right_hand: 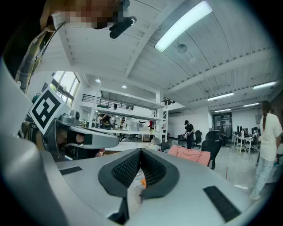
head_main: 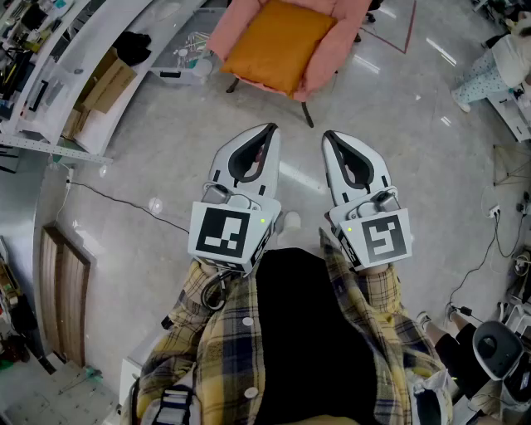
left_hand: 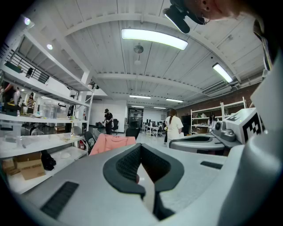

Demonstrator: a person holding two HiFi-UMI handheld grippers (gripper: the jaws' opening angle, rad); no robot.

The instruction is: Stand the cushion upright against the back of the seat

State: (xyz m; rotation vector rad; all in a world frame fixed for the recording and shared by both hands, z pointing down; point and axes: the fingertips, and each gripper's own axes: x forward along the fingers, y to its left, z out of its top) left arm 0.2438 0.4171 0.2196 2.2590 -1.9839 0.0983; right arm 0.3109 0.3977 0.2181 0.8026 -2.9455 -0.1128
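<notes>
At the far left we see a long white shelf that carries brown cardboard boxes, and just beside its end a clear plastic box stands on the glossy grey floor. Next to that box stands a pink upholstered armchair on dark legs. The orange square fabric cushion is on its seat. As far as we can judge from above, it lies flat there and covers most of the seat, and it does not stand against the back.

Below the armchair, well apart from it, we hold the left tool. Its two grey jaws are pressed together and nothing is between them. The left gripper view confirms this: the dark pads meet, and the armchair shows only small and far behind them. To the right of it is the right tool, also pressed together and also empty. In its own view the armchair again stands far off, past the closed jaws.

So we think the task is only at its beginning. Nothing is done yet on the cushion. We must first come to the armchair, spread at least one tool, take the cushion by an edge, raise it and lean it against the back.
</notes>
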